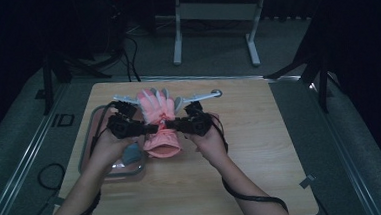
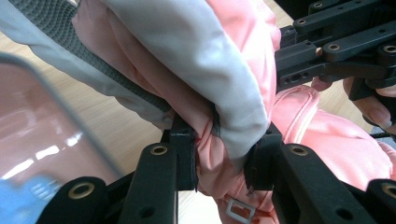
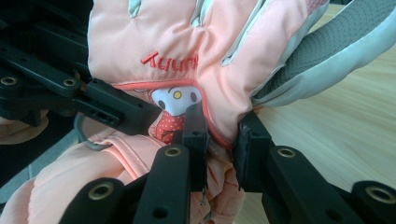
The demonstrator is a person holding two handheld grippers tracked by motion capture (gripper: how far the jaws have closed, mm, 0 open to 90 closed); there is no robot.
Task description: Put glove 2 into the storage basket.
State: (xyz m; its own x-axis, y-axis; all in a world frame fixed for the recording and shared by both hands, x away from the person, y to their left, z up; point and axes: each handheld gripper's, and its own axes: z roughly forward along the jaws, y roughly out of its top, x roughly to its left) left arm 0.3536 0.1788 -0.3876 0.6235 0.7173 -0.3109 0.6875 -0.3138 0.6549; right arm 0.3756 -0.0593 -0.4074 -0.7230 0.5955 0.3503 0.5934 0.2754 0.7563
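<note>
A: Big wooden table [image 1: 261, 148], and at its 11 o'clock lies the pink padded glove [image 1: 159, 124], beside a clear tray [image 1: 88, 144] at 9.

B: It looks soft, light and squashy; I'd take it at the narrow wrist.

A: Exactly there! The left gripper [image 2: 219, 158] is pinched narrow on a fold from 9 o'clock, and the right gripper [image 3: 219, 140] is clamped on the wrist from 3.

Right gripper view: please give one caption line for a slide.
Right tool shut on a pink glove at its wrist, beside a cartoon patch, above the wooden table.
</note>
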